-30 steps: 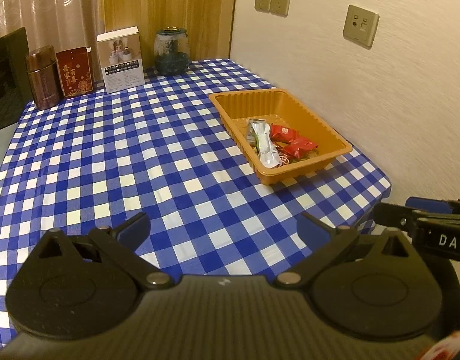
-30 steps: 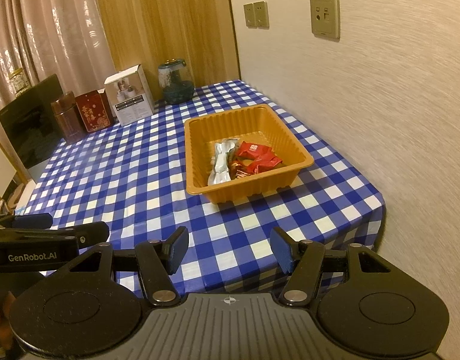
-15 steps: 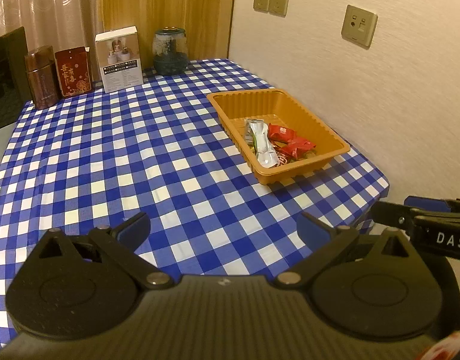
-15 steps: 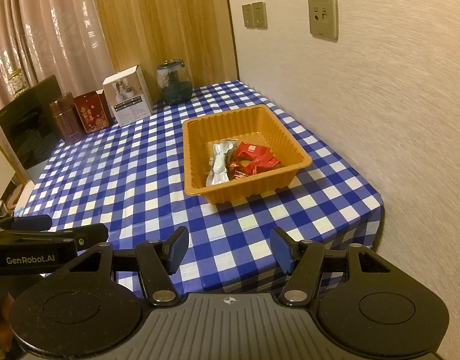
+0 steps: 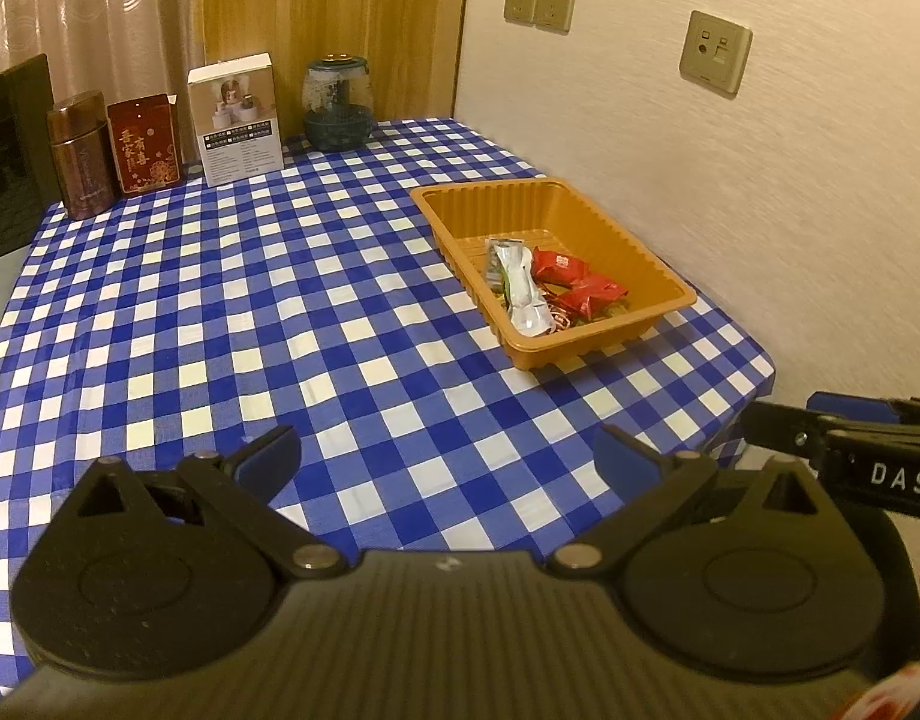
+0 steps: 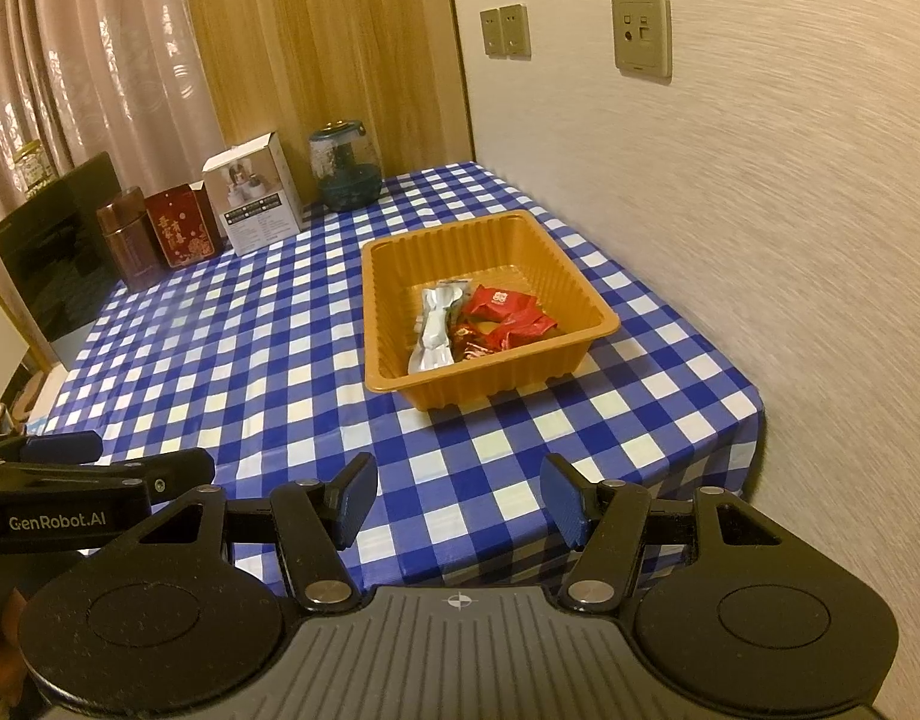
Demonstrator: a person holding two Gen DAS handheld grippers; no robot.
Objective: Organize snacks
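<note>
An orange plastic tray sits near the table's right edge by the wall. Inside lie a silver snack packet and red wrapped snacks. My left gripper is open with nothing between its fingers, held over the near part of the table. My right gripper is open too and holds nothing, hovering over the table's near edge, well short of the tray. Each gripper shows at the side of the other's view.
A blue and white checked cloth covers the table. Along the back stand a brown tin, a red box, a white carton and a glass jar. A wall runs along the right.
</note>
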